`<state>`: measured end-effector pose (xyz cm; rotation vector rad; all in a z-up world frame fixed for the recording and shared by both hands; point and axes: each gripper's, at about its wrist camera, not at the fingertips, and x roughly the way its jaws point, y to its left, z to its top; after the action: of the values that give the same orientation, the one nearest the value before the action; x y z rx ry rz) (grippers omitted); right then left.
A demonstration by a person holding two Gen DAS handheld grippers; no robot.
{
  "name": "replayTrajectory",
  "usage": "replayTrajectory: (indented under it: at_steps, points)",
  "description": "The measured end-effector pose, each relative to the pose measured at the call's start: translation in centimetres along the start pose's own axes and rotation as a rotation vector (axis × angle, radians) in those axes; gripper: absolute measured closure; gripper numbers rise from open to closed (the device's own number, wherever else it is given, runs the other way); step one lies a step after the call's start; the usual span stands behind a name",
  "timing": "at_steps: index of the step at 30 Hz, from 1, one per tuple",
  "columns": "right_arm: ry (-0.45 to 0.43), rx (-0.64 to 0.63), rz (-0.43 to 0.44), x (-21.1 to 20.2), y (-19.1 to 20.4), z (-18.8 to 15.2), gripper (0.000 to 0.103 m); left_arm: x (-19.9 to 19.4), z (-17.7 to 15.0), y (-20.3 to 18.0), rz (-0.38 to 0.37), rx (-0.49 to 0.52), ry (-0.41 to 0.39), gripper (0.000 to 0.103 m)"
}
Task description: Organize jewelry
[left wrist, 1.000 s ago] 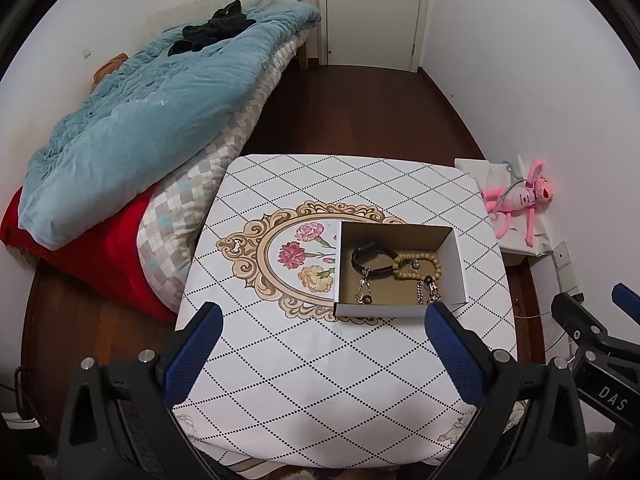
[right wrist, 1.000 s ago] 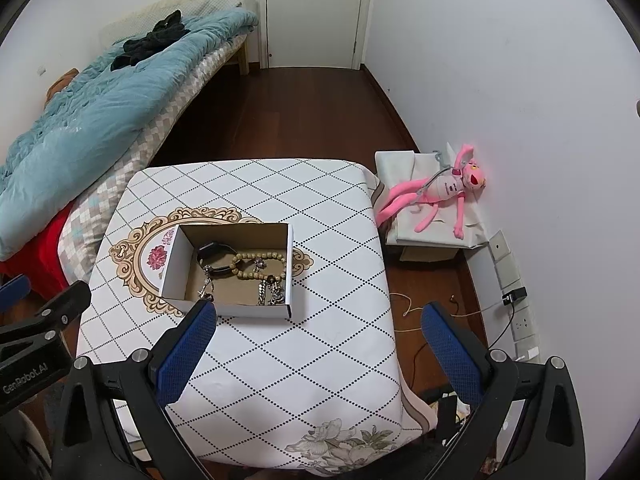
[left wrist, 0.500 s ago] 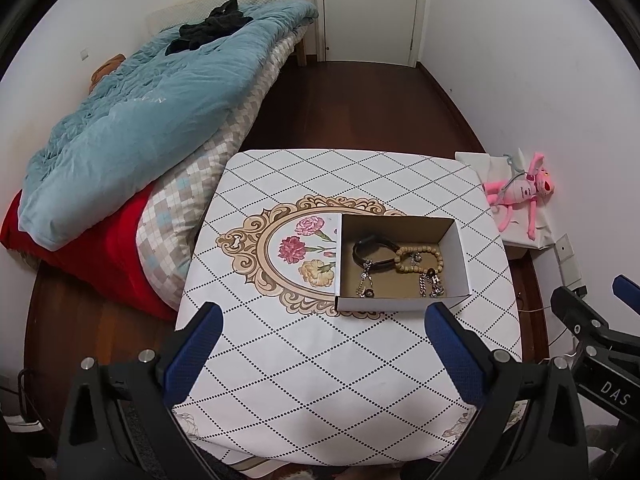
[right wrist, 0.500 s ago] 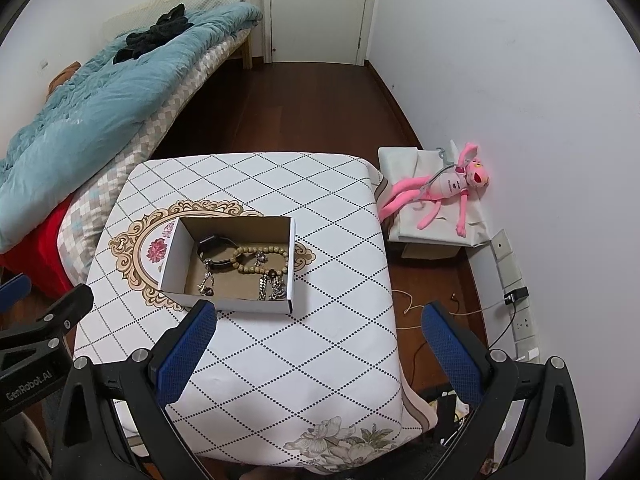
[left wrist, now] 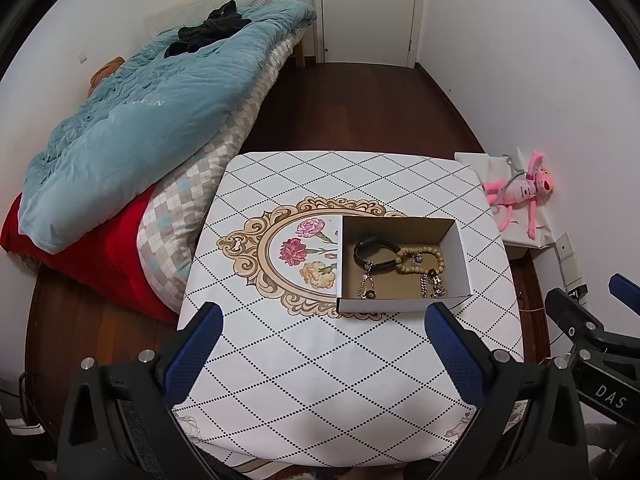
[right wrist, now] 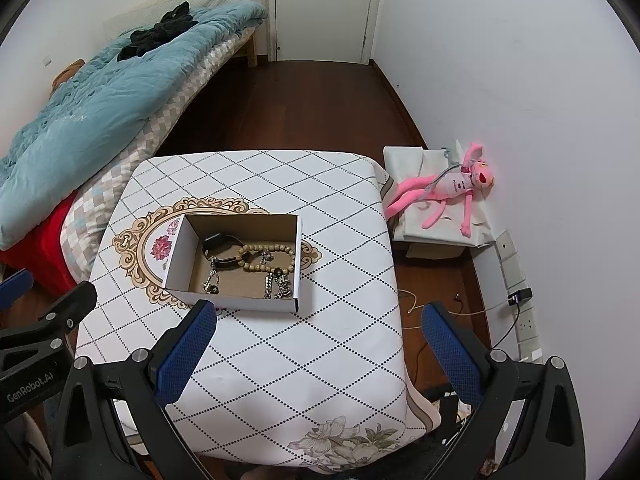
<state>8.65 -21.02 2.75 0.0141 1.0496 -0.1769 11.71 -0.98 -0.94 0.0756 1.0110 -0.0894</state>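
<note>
Left gripper (left wrist: 320, 340): spread wide, holding nothing
Right gripper (right wrist: 318, 338): spread wide, holding nothing
Box (left wrist: 400, 304): tabletop's (left wrist: 320, 380) right edge, bracelets (left wrist: 420, 258) inside

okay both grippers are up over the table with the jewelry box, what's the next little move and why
Probably lower the right gripper toward the open box and the wooden bead bracelet. Both grippers hang open and empty above the table; the left gripper can wait. The beads lie beside the black band.
</note>
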Motion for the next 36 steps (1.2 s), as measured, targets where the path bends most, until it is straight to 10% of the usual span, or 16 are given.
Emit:
replayTrajectory:
  at_steps: [36]
  points:
    - [-0.007,-0.003,-0.003,-0.24,-0.09,0.26,0.0,-0.75,-0.01,0.16,-0.009,-0.002,-0.012,0.0]
